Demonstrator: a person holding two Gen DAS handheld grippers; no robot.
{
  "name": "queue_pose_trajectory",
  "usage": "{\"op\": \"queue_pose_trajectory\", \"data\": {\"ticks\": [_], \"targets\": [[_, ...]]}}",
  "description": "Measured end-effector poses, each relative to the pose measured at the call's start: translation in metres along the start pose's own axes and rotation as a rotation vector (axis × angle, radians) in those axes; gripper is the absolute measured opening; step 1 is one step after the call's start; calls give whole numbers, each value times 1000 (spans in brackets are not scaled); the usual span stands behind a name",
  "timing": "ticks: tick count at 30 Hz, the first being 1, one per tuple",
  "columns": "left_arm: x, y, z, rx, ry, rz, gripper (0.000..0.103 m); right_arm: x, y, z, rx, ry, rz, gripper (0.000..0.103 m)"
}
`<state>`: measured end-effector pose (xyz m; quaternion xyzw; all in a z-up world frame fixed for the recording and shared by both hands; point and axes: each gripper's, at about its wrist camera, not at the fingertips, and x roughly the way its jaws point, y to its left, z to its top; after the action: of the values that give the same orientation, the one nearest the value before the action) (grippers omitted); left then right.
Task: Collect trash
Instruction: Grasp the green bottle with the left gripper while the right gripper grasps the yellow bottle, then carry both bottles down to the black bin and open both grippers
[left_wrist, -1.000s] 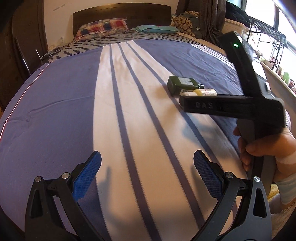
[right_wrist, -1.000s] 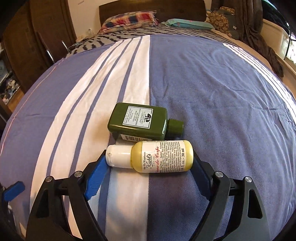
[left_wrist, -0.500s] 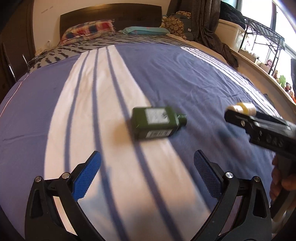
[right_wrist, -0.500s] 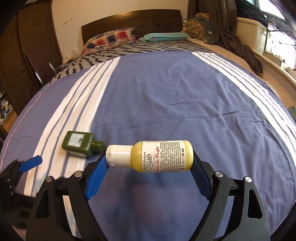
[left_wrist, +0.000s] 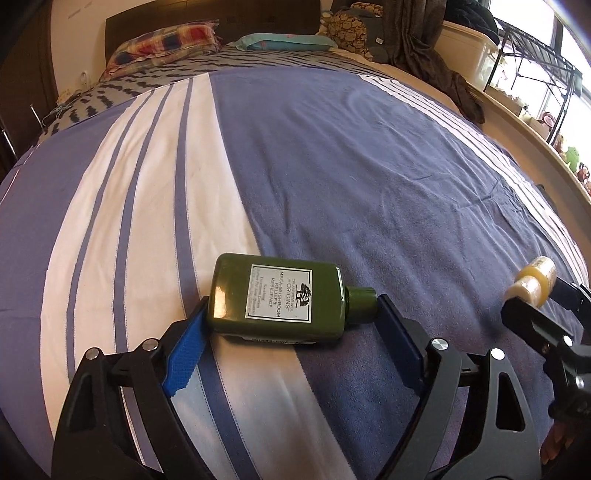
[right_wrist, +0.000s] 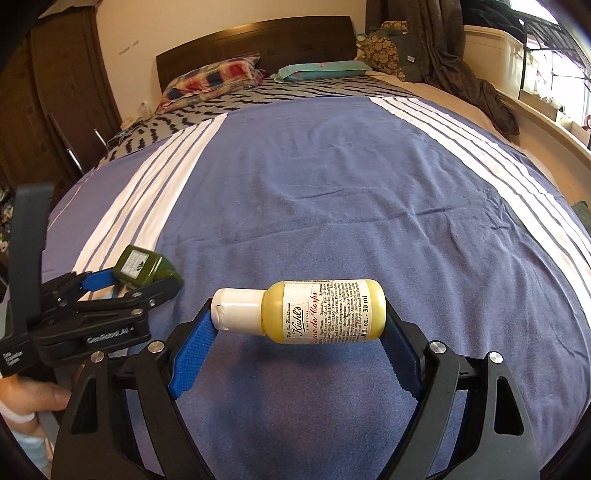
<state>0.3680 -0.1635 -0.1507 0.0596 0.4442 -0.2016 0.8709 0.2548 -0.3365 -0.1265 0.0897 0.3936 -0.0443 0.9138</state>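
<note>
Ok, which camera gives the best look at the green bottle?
The left wrist view: the green bottle lies close, label readable, between the closing jaws. The right wrist view shows it small, at the left edge, partly hidden.

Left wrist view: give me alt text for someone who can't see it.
The left gripper is closing around a green bottle lying on its side on a blue-and-white striped bedspread. At far right, the right gripper holds a yellow bottle above the bed.
</note>
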Motion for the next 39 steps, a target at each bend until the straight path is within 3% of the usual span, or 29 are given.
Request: {"op": "queue_pose_trajectory", "data": {"ticks": [5,12,19,27,39], "targets": [[-18,-1,-11,-4,-14,-4,82,-8,4,-3,-1,-6,21,84],[-80,8,-40,-6,-78,44,82,-42,13,-12,-33,-36,12,84],[-151,8,-84,-42,-157,37,82,-91,24,-36,-44,-69,41,84],[-207,-2,-146,-74,-224,16,82,-141,39,-87,-54,-92,66,84],[-242,-2,-235,-116,-201,17,82,-170,53,-168,-95,-44,84,84]]}}
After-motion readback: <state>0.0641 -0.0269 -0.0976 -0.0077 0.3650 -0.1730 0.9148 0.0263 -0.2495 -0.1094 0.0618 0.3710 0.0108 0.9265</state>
